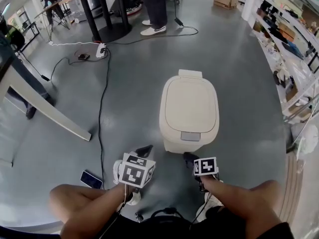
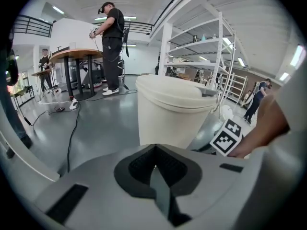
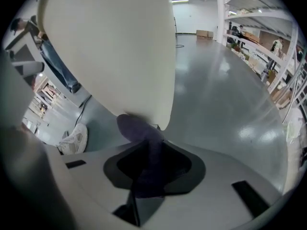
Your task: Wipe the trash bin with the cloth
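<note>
Two claws hang low over the grey floor (image 1: pixel 239 83) in the head view, both near the foot of a cream trash bin (image 1: pixel 189 106) whose lid is down. The left claw (image 1: pixel 144 150) sits just off the bin's near left corner, apart from it. The right claw (image 1: pixel 190 158) is at the base of the bin's near wall with a dark cloth (image 1: pixel 188 156) at its tip. A black cable (image 1: pixel 101 113) runs along the floor out to the left of the left claw. In the left gripper view the left claw (image 2: pixel 154 164) is clenched, its jaws pressed together with nothing between them. The trash bin (image 2: pixel 172 114) stands upright just ahead of it and slightly to the right. The right claw's marker cube (image 2: pixel 226 135) shows low beside the bin on the right, and a person (image 2: pixel 112 42) stands by a tall table far ahead on the left. In the right gripper view the right claw (image 3: pixel 146 152) is clamped on the cloth (image 3: pixel 136 128), a dark purple wad that sticks out ahead of the jaws. The cloth touches the lower edge of the trash bin (image 3: pixel 110 47), which fills the space just beyond the jaws. A white sneaker (image 3: pixel 74 138) lies on the floor to the left of this claw.
</note>
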